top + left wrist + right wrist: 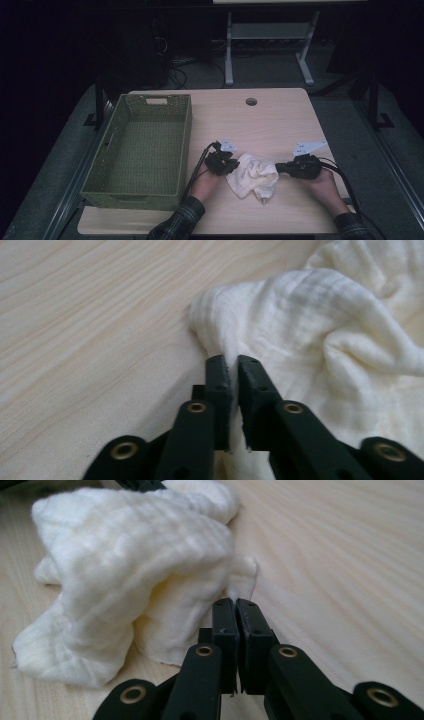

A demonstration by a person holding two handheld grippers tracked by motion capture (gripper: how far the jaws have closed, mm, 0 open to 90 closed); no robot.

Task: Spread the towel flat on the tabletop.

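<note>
Both tongs pinch 1 cloth w/ 1 basket nearby.

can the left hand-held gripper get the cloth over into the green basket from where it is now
Probably yes. The left hand-held gripper is shut on the white cloth, the green basket sits open-topped right beside that hand, and nothing lies between them. The right hand-held gripper also pinches the cloth, so it must follow or let go.

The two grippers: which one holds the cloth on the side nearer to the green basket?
The left gripper: it grips the white cloth at the edge facing the green basket. The right gripper grips the far edge.
</note>
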